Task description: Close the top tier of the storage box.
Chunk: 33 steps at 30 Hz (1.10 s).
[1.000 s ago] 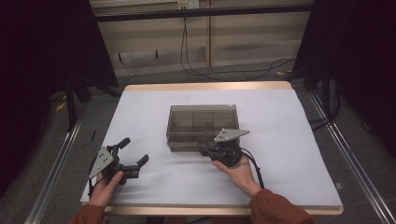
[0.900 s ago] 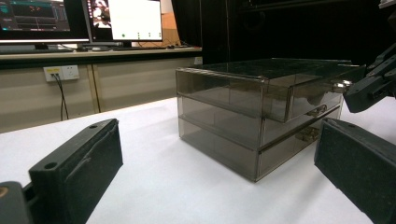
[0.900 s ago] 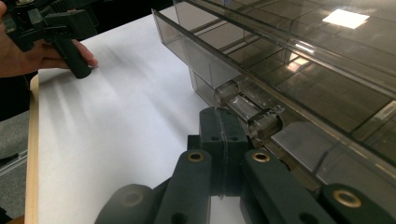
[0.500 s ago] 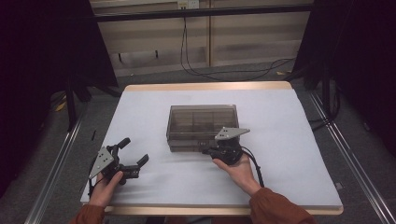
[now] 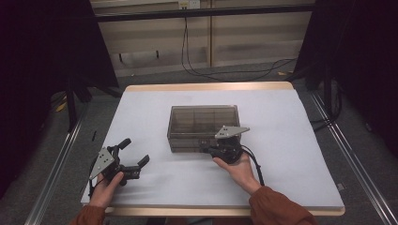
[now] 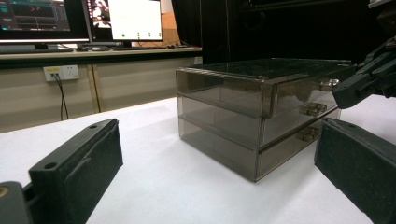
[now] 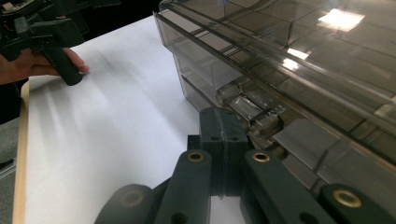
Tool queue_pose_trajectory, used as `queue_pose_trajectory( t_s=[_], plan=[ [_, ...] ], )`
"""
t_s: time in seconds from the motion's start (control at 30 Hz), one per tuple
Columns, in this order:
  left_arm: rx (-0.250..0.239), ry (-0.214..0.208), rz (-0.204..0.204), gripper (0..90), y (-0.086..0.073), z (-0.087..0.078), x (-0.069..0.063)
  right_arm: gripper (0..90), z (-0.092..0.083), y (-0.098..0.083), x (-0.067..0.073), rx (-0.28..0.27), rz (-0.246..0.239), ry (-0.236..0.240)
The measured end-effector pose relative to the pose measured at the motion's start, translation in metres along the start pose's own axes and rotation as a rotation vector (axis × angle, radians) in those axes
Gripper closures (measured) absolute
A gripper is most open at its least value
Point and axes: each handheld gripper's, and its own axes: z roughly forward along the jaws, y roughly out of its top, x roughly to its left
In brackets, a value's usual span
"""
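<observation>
Smoky translucent plastic drawer box, right tongs clenched at its clear handle, left tongs released

No visible change: both hands and smoky drawer box keep earlier positions.

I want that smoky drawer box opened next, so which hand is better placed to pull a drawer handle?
Right. The right gripper sits shut against the front of the drawer box, right beside a clear drawer handle. The left gripper is open and rests apart from the box, off to its left.
</observation>
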Motion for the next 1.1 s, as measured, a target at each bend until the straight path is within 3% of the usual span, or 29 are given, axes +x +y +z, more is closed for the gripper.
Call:
queue_pose_trajectory(
  t_s=[0.47, 1.03, 1.1],
  plan=[
    [-0.001, -0.001, -0.001, 0.9, 0.0000, 0.0000, -0.0001, 90.0, 0.0007, -0.0001, -0.0097, -0.005, 0.016, -0.019],
    [0.002, 0.000, 0.005, 0.9, 0.0000, -0.0002, 0.0003, 90.0, 0.0030, -0.0008, -0.0081, -0.016, 0.022, -0.038],
    [0.002, 0.000, 0.005, 0.9, 0.0000, -0.0002, 0.0003, 90.0, 0.0032, -0.0011, -0.0084, -0.013, 0.026, -0.023]
  ],
)
